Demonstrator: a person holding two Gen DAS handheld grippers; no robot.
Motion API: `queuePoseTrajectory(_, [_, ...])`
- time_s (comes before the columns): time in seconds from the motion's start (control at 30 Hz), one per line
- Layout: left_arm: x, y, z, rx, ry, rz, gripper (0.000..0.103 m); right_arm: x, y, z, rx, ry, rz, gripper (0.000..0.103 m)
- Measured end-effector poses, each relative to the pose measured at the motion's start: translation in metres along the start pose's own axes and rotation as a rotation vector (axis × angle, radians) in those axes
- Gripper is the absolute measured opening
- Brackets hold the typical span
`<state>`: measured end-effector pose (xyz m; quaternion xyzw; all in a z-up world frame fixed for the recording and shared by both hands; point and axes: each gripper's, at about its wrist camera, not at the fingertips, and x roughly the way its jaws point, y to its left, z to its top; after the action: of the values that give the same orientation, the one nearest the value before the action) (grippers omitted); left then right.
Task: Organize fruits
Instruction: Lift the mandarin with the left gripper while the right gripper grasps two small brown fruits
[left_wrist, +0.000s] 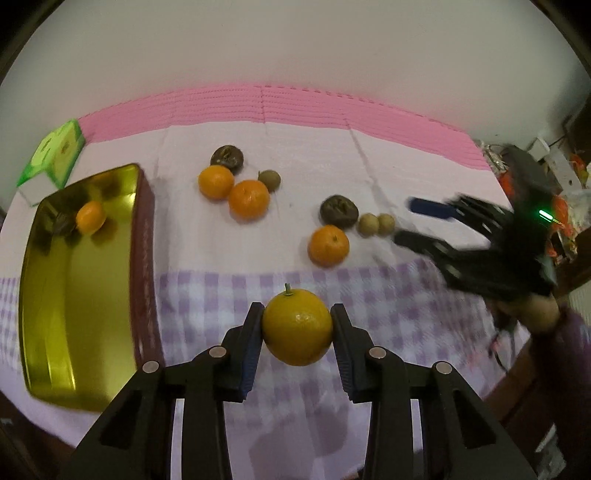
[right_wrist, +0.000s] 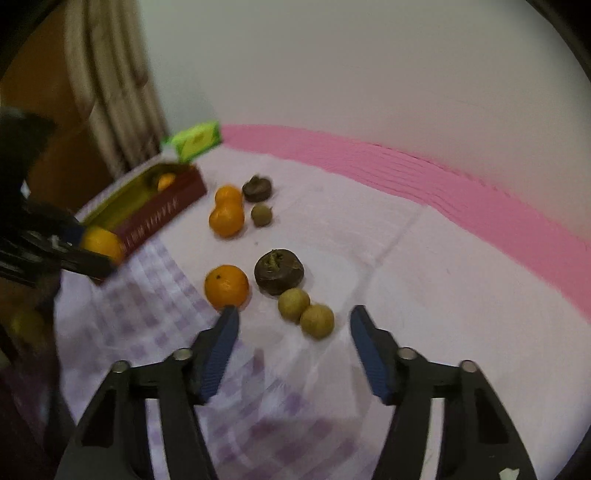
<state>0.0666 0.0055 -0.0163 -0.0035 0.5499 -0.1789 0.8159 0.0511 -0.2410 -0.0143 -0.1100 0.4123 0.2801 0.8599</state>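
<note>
My left gripper (left_wrist: 297, 308) is shut on a yellow-orange citrus with a short stem (left_wrist: 297, 328), held above the checked cloth just right of the gold tin (left_wrist: 74, 295). Inside the tin lie one orange (left_wrist: 90, 218) and a dark fruit (left_wrist: 61, 225). My right gripper (right_wrist: 294, 312) stands open and empty, low over the cloth. Just ahead of its fingers are two small greenish-brown fruits (right_wrist: 293, 304), an orange (right_wrist: 226, 286) and a dark brown fruit (right_wrist: 279, 272). Farther back sit two more oranges (left_wrist: 216, 182), another dark fruit (left_wrist: 226, 157) and a small green one (left_wrist: 269, 180).
A green box (left_wrist: 55, 153) stands behind the tin at the back left. A pink mat (left_wrist: 295, 103) edges the table against the wall. Cluttered items (left_wrist: 565, 221) lie off the table's right side; a curtain (right_wrist: 110, 92) hangs at the left.
</note>
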Motion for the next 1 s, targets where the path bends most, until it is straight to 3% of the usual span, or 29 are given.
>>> queuePoseTrajectory(0.27, [-0.021,0.008,-0.012,-0.056,0.01,-0.039,0.037,0.035,0.006,0.01,-0.208,0.147,0.064,0.046])
queuePoseTrajectory(0.3, [-0.023,0.01,-0.012,-0.068,0.01,-0.044,0.037,0.039,0.007,0.01,-0.225,0.167,0.055,0.043])
queuePoseTrajectory(0.37, [-0.025,0.01,-0.012,-0.077,0.005,-0.037,0.037,0.047,0.004,0.009,-0.21,0.209,0.071,0.022])
queuePoseTrajectory(0.53, [-0.031,0.018,-0.014,-0.112,-0.021,-0.021,0.037,0.037,0.005,-0.002,-0.088,0.164,0.067,0.022])
queuePoseTrajectory(0.67, [-0.041,0.034,-0.019,-0.167,-0.051,-0.012,0.037,0.002,0.009,-0.02,0.077,0.046,0.102,0.022])
queuePoseTrajectory(0.8, [-0.052,0.06,-0.024,-0.216,-0.077,0.035,0.037,-0.038,0.024,-0.042,0.231,-0.069,0.138,0.022])
queuePoseTrajectory(1.0, [-0.06,0.105,-0.021,-0.27,-0.116,0.128,0.037,-0.075,0.04,-0.054,0.333,-0.15,0.147,0.022])
